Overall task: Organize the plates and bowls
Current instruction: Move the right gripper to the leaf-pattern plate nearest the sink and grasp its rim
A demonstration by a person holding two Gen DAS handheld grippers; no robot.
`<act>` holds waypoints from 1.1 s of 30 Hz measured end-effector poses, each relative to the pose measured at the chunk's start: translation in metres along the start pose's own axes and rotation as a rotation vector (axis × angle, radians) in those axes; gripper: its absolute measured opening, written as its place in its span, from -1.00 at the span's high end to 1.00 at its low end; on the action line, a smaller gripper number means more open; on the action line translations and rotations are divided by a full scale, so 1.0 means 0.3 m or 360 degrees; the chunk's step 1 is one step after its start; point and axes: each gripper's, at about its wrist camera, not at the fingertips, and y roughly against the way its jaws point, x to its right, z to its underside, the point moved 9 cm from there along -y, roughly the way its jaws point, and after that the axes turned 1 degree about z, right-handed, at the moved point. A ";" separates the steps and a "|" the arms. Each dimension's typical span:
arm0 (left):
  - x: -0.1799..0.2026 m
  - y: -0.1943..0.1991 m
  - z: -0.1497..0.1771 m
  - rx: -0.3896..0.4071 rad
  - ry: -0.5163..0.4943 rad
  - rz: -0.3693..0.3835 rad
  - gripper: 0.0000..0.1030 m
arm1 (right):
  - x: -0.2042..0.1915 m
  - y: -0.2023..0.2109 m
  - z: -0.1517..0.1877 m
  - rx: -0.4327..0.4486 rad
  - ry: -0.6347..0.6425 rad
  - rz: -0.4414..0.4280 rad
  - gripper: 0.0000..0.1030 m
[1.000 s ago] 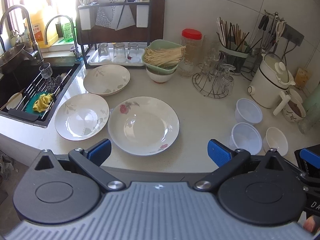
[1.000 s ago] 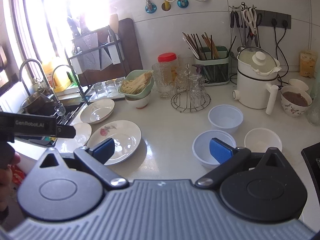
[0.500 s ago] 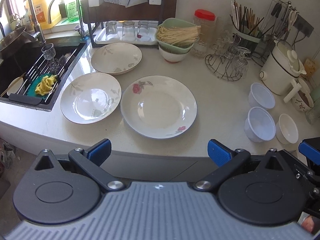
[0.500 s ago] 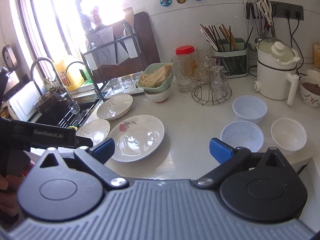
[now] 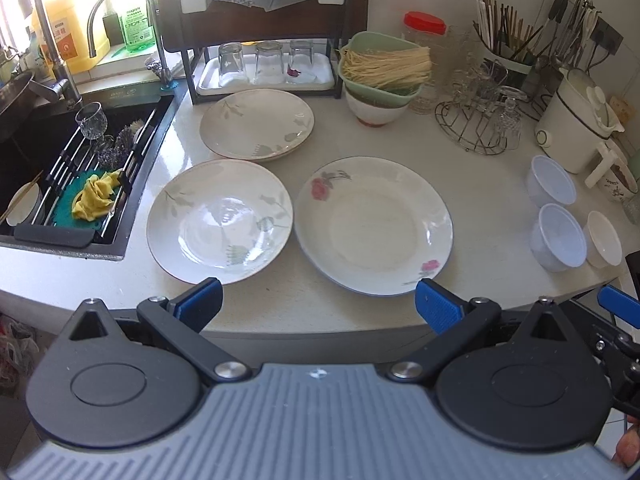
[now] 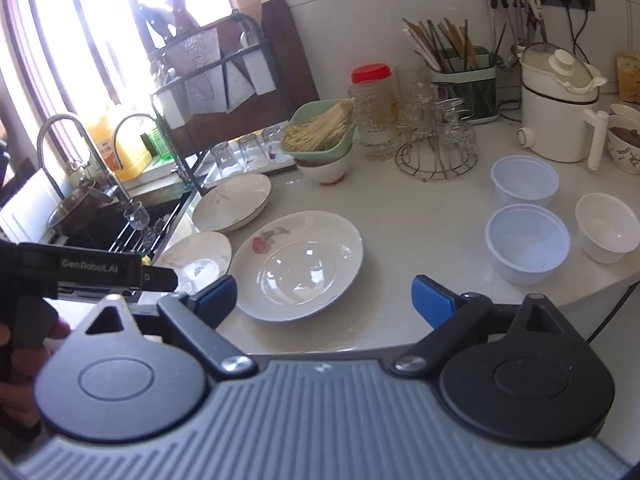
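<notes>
The left gripper (image 5: 316, 300) hangs over the front edge of the counter (image 5: 472, 184), its blue fingers spread wide with nothing between them. The right gripper (image 6: 324, 294) sits the same way at the counter's edge, jaws wide apart and empty; it also shows at 4 o'clock in the left view.

In the left view three plates lie flat. The rose plate (image 5: 374, 226) is at centre, just beyond the right fingertip, its larger flower at 10 o'clock on the rim and the smaller at 5 o'clock. The grey-leaf plate (image 5: 220, 220) lies just beside it at 9 o'clock, rims almost touching, near the left fingertip. The far plate (image 5: 256, 124) sits at 12 o'clock from that one. All three hold nothing.

At 3 o'clock stand two bluish plastic bowls (image 5: 556, 238), one behind the other, with a small white bowl (image 5: 604, 240) just beside the nearer one; all are upright, mouths up, with nothing inside. Behind the rose plate, at 12 o'clock, a green basket (image 5: 380, 68) holding dry noodles (image 5: 386, 67), lying left to right, rests in a white bowl (image 5: 376, 110). A tray (image 5: 276, 80) at 11 o'clock carries three upturned glasses. The sink (image 5: 80, 168) at 9 o'clock holds a rack with a yellow cloth (image 5: 96, 196) and a stemmed glass (image 5: 93, 122).
</notes>
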 end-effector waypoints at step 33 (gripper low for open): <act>-0.705 -0.425 -0.215 -0.0040 0.0057 0.0202 -0.39 | -0.527 -0.584 0.090 -0.0290 -0.0157 -0.0139 0.08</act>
